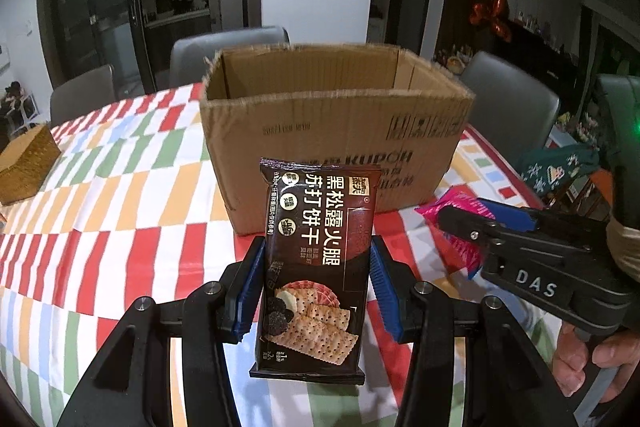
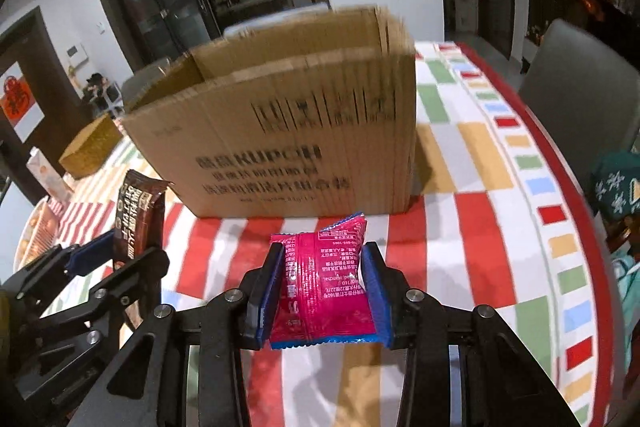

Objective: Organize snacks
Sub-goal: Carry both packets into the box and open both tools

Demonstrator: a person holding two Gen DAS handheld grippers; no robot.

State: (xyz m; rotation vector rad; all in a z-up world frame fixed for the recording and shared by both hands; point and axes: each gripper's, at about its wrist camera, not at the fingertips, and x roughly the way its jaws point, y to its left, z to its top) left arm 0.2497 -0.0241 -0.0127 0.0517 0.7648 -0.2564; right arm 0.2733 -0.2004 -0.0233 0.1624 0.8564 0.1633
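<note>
My left gripper (image 1: 316, 279) is shut on a dark brown cracker packet (image 1: 316, 259) and holds it upright above the table, in front of an open cardboard box (image 1: 332, 131). My right gripper (image 2: 322, 287) is shut on a pink snack packet (image 2: 324, 287), also in front of the box (image 2: 280, 143). In the left wrist view the right gripper (image 1: 460, 223) shows at the right with the pink packet (image 1: 456, 223). In the right wrist view the left gripper (image 2: 116, 251) shows at the left with the brown packet (image 2: 138, 215).
The table wears a checked red, white, green and orange cloth (image 1: 100, 195). A woven basket (image 1: 24, 163) sits at the far left. Grey chairs (image 1: 224, 51) stand behind the box. A dark green patterned item (image 1: 556, 167) lies at the right edge.
</note>
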